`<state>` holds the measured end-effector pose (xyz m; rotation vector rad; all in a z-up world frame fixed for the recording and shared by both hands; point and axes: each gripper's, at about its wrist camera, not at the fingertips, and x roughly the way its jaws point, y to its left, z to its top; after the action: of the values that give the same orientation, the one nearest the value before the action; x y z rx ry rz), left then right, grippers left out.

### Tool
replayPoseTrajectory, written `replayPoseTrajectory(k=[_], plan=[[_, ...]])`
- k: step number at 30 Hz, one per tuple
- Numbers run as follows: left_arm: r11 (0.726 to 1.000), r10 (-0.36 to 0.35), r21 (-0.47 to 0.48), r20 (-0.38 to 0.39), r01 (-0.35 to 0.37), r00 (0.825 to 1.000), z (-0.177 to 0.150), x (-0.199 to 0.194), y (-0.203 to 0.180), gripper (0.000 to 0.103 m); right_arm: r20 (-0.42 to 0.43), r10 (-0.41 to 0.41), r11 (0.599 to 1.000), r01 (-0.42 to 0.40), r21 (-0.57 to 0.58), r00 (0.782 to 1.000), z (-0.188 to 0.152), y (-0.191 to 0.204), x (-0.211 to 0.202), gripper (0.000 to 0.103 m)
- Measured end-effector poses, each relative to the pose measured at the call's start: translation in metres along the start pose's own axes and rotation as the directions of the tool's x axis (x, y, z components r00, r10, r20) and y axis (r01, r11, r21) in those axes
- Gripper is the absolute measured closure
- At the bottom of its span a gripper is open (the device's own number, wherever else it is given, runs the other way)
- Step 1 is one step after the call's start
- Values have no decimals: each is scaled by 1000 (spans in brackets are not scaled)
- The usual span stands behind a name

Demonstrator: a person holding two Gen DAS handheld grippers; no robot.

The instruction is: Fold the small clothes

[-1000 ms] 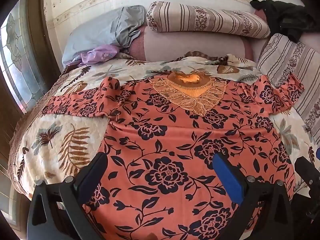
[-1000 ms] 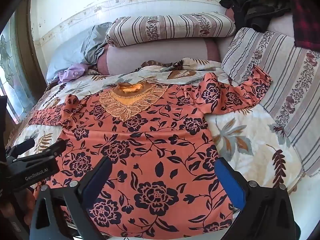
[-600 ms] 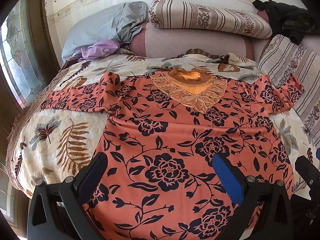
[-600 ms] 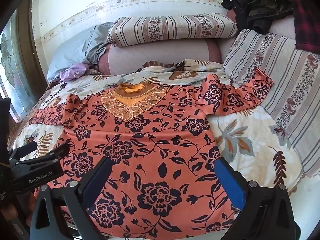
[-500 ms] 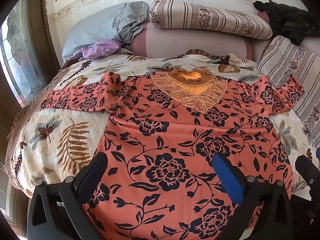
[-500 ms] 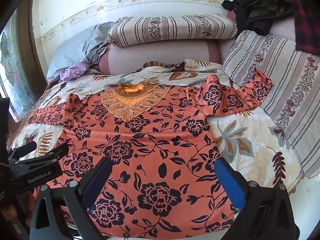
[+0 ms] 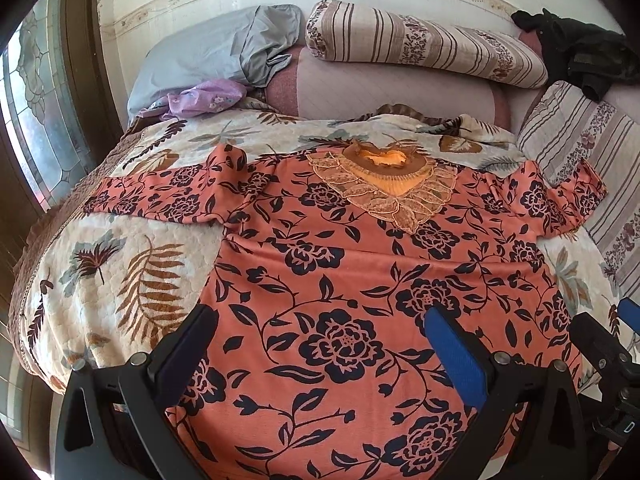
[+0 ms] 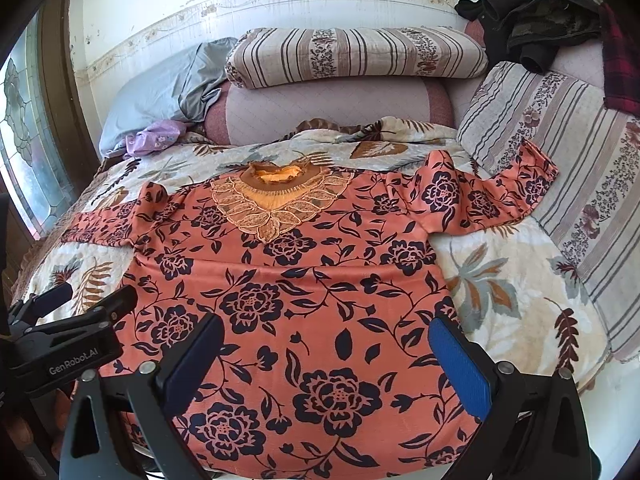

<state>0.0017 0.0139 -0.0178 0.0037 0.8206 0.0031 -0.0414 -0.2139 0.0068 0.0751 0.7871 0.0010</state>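
Note:
An orange blouse (image 7: 344, 280) (image 8: 304, 280) with dark flowers and a lace collar (image 7: 384, 188) lies flat, front up, on the bed, both sleeves spread out sideways. My left gripper (image 7: 316, 320) hovers open above the lower left part of the blouse, nothing between its fingers. Over the lower hem, my right gripper (image 8: 328, 332) is open too and holds nothing. The right wrist view also catches the left gripper (image 8: 80, 304) at its left edge; the right gripper's body (image 7: 608, 360) shows at the right edge of the left wrist view.
A leaf-print quilt (image 7: 120, 272) (image 8: 500, 280) covers the bed. Striped pillows (image 8: 352, 56) (image 8: 560, 152), a grey pillow (image 7: 224, 52) and a lilac cloth (image 7: 204, 96) lie at the head. Dark clothes (image 8: 536, 28) sit on the back right. A window (image 7: 36, 132) is at left.
Both grippers have eased back and up a little, so the blouse sits slightly lower and further off in view. The blouse has not moved and both grippers stay open.

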Motion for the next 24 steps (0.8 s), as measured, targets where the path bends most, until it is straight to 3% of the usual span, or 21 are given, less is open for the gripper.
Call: replayPoseTrajectory(k=[24], plan=[[1000, -10, 2, 18, 10, 1000, 6, -2, -6, 0, -11, -12, 1000, 12, -21, 1000, 9, 9, 13, 0]])
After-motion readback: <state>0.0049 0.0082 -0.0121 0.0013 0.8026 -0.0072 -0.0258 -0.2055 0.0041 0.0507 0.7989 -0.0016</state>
